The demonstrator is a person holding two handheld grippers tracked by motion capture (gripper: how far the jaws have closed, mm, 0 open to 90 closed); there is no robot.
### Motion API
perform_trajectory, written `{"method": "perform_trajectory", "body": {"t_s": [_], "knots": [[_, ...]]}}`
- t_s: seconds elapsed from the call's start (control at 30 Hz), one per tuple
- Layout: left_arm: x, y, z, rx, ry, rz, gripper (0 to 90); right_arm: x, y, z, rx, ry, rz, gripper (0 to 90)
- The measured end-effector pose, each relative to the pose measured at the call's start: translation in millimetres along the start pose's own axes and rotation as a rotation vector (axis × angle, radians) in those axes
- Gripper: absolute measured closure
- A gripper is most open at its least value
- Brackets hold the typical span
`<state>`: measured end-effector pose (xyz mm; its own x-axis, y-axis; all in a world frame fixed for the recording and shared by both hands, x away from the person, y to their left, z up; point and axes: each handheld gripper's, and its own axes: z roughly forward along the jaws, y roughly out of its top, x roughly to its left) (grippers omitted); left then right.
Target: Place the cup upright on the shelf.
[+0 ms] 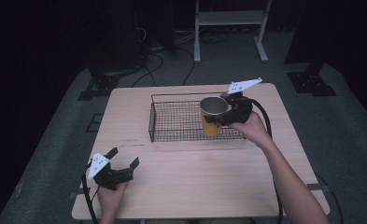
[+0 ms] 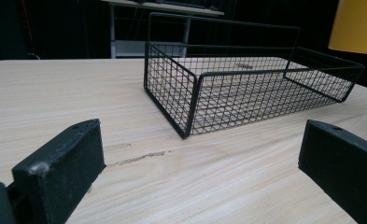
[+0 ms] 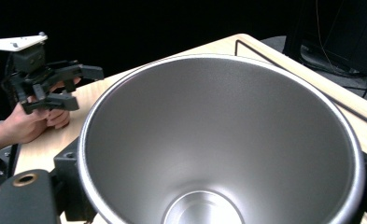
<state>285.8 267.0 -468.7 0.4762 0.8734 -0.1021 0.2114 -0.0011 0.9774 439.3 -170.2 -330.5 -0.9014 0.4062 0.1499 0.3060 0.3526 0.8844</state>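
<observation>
High view first: at the lower left of the frame the left claw (image 1: 123, 161) rests low over the bare tabletop (image 1: 195, 182), its jaws spread wide with nothing between them, which reads as a hand parked out of the way while the other works. Left gripper view agrees, the two black jaws standing far apart over wood grain and looking toward the wire basket (image 2: 246, 93). Moving toward the centre of the high view, that basket (image 1: 172, 122) sits on the far half of the tabletop and appears empty. Just right of centre, the yellow cup (image 1: 212, 116) is held upright over the basket's right end, seemingly lifted clear of the mesh floor, though contact cannot be ruled out. The right claw (image 1: 222, 116) is clamped on the cup from the right side, near the rim; gripping high likely keeps it steady and level. Right gripper view looks straight down into the cup's steel interior (image 3: 218, 149), empty.
</observation>
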Motion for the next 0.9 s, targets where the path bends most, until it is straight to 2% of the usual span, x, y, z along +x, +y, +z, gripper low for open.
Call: {"method": "perform_trajectory", "body": {"t_s": [0.27, 0.5, 0.77, 0.9], "knots": [[0.1, 0.0, 0.0, -0.001, -0.002, 0.000, 0.0, -15.3, 12.6, 12.0, -0.004, -0.017, 0.009, 12.6], [0.6, 0.0, -0.3, -0.002, -0.002, -0.001, 0.0, -27.8, 20.9, 22.4, -0.005, -0.060, 0.007, 12.6], [-0.1, 0.1, 0.0, -0.001, 0.000, 0.001, 0.0, -46.3, 21.5, 37.9, 0.011, -0.067, 0.033, 12.6], [0.1, 0.1, -0.2, -0.003, -0.001, 0.000, 0.0, -54.0, 18.3, 44.2, -0.003, -0.073, 0.047, 12.6]]}}
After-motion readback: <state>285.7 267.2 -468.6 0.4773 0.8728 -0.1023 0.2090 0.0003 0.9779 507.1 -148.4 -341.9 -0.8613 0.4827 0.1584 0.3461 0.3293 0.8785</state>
